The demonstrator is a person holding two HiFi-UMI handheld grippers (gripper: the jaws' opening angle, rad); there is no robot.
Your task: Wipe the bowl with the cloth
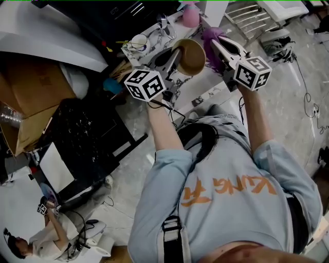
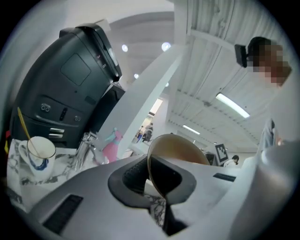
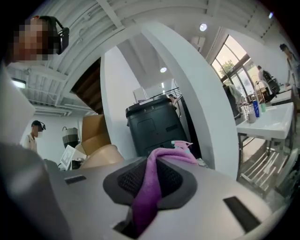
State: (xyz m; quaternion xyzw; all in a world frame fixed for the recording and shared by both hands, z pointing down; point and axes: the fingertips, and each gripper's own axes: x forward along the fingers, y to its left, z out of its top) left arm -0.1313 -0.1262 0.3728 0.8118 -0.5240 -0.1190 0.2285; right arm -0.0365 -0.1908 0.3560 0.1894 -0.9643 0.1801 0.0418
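Observation:
A tan bowl [image 1: 191, 55] is held up on its side above the small marble-topped table, its rim pinched in my left gripper [image 1: 175, 60], which is shut on it. In the left gripper view the bowl [image 2: 176, 147] stands edge-on between the pads. My right gripper [image 1: 218, 47] is shut on a purple cloth [image 1: 211, 38], just right of the bowl. The cloth [image 3: 151, 185] hangs down between the right jaws, and the bowl [image 3: 101, 157] shows to their left.
A white cup with a blue pattern [image 1: 138, 41] and a pink spray bottle [image 1: 190, 14] stand on the marble table [image 1: 154, 36]. A black bin [image 3: 154, 124] stands behind it. Cardboard boxes [image 1: 28, 97] and black equipment [image 1: 82, 138] lie left. A metal rack [image 1: 252, 18] stands right.

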